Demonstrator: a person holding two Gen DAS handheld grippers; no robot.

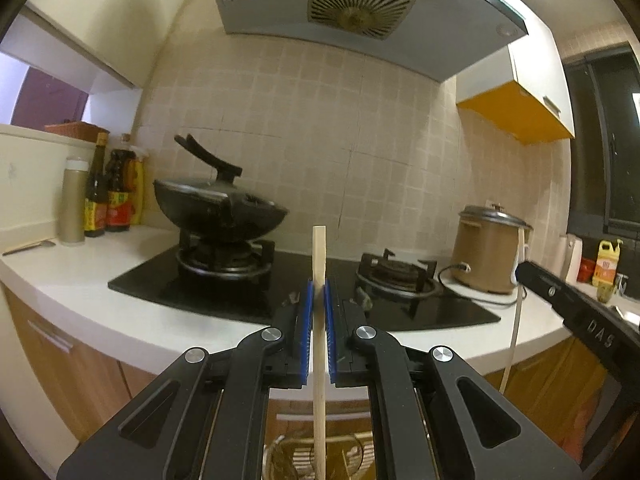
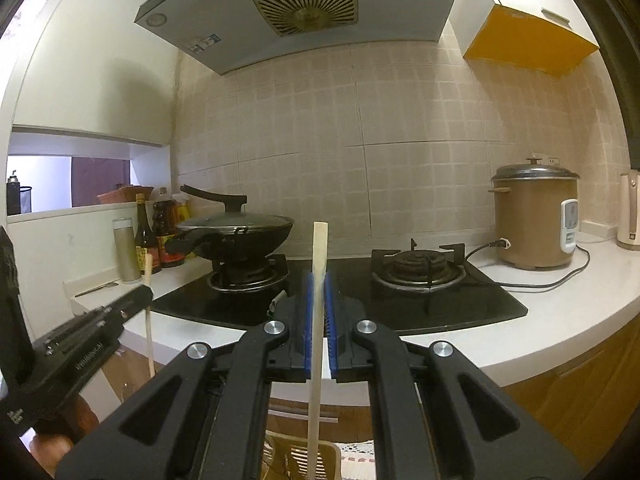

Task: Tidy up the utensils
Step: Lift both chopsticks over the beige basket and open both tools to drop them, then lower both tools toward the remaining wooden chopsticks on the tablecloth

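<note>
I have my left tool (image 1: 319, 292) clamped on a wooden chopstick (image 1: 319, 344), held upright between the blue pads, its top pointing to twelve o'clock and its lower end dropping toward a slotted holder (image 1: 298, 456) at six. My right tool (image 2: 319, 292) grips a second chopstick (image 2: 317, 336) the same way, above a pale slotted basket (image 2: 296, 460). Beyond both, on the tabletop (image 2: 560, 316), the black stove (image 2: 400, 300) carries a lidded wok (image 2: 236, 232) at eleven o'clock; a rice cooker (image 2: 534, 224) stands at two.

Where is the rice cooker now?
The rice cooker stands on the white counter at the right, just beyond the empty right burner.
</note>
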